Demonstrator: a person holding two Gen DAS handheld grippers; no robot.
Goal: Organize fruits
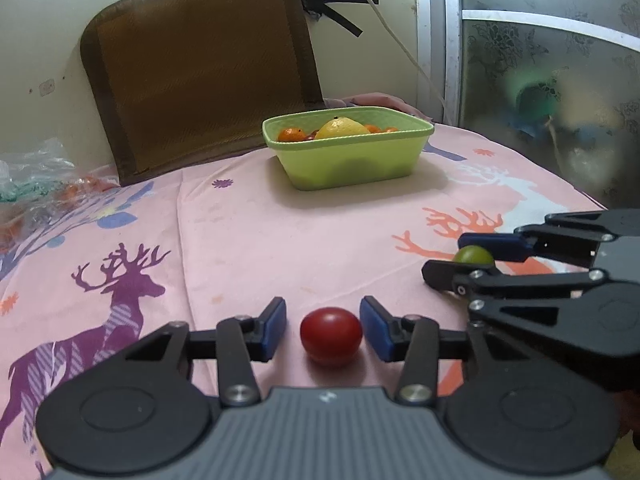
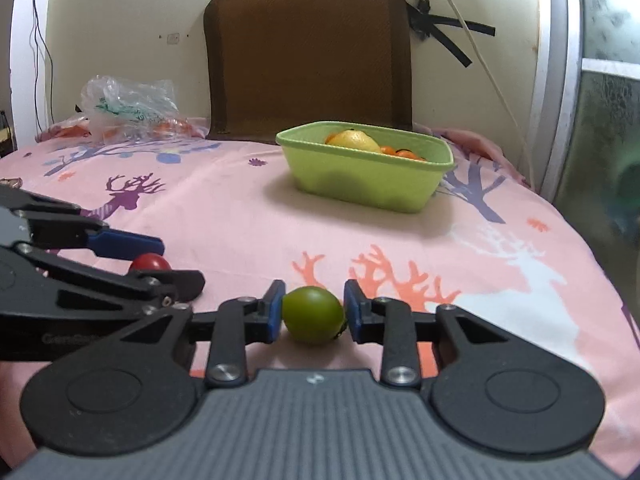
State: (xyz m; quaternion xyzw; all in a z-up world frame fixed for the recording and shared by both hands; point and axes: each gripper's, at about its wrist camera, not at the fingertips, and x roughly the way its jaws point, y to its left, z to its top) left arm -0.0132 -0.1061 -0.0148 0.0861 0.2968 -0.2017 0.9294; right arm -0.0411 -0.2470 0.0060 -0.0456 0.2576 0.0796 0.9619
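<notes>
A red tomato [image 1: 331, 336] lies on the pink deer-print cloth [image 1: 248, 240] between the blue pads of my left gripper [image 1: 323, 306], which is open with a gap on its left side. A green fruit [image 2: 313, 314] rests on the cloth with my right gripper [image 2: 314, 286] shut on it, both pads touching. Each gripper shows in the other's view: the right gripper [image 1: 446, 254] beside the left, the left gripper [image 2: 180, 261] around the red tomato [image 2: 150, 262]. A light green basin [image 1: 348, 140] farther back holds a yellow fruit [image 1: 344, 128] and small oranges [image 1: 290, 135].
A brown cushion [image 2: 308, 52] leans on the wall behind the green basin [image 2: 360, 184]. A clear plastic bag [image 2: 128, 108] with orange fruit lies at the back left. A white cable [image 2: 480, 52] hangs down the wall beside a frosted glass door [image 2: 600, 120] on the right.
</notes>
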